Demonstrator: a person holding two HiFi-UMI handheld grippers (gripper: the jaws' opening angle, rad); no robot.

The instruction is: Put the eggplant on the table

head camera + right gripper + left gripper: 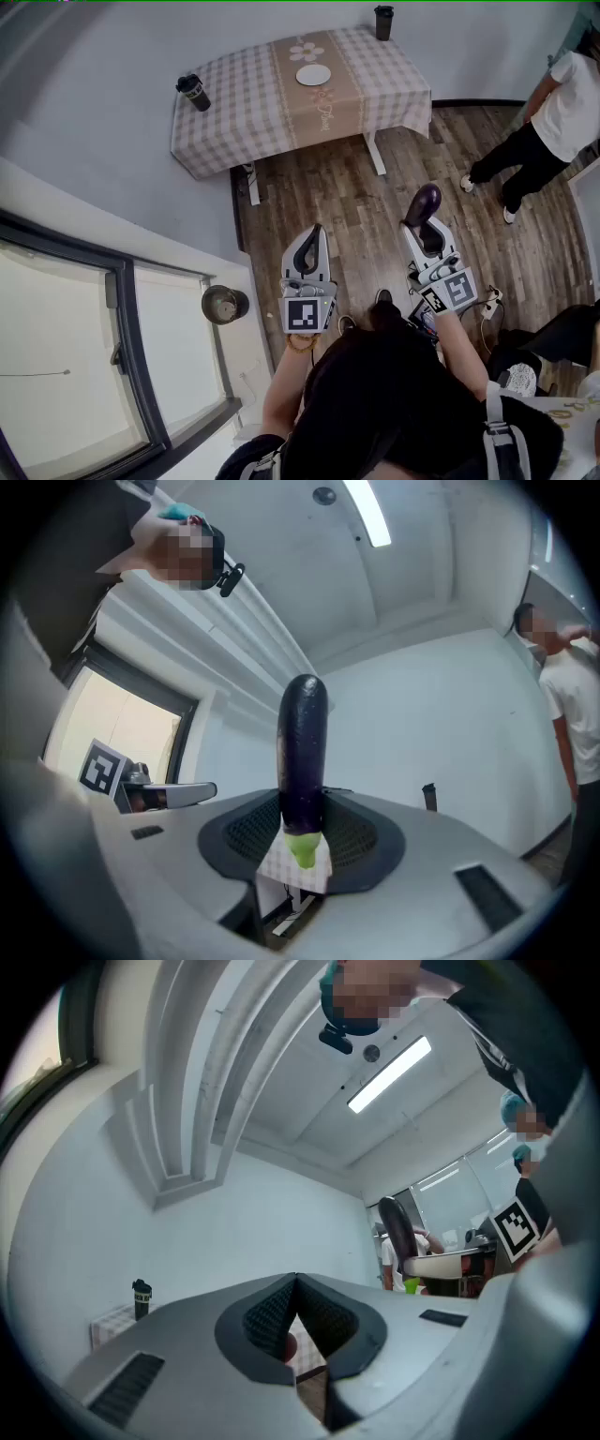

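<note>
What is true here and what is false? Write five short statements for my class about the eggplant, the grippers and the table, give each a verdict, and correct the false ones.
1. The right gripper is shut on the eggplant. True.
2. The eggplant already lies on the table. False: it is held in the air above the wooden floor, short of the table.
3. The left gripper holds a cup. False: its jaws are together with nothing between them.
4. A white plate sits on the table. True.
5. Only one cup stands on the table. False: two dark cups stand there, one at the left corner and one at the far edge.
</note>
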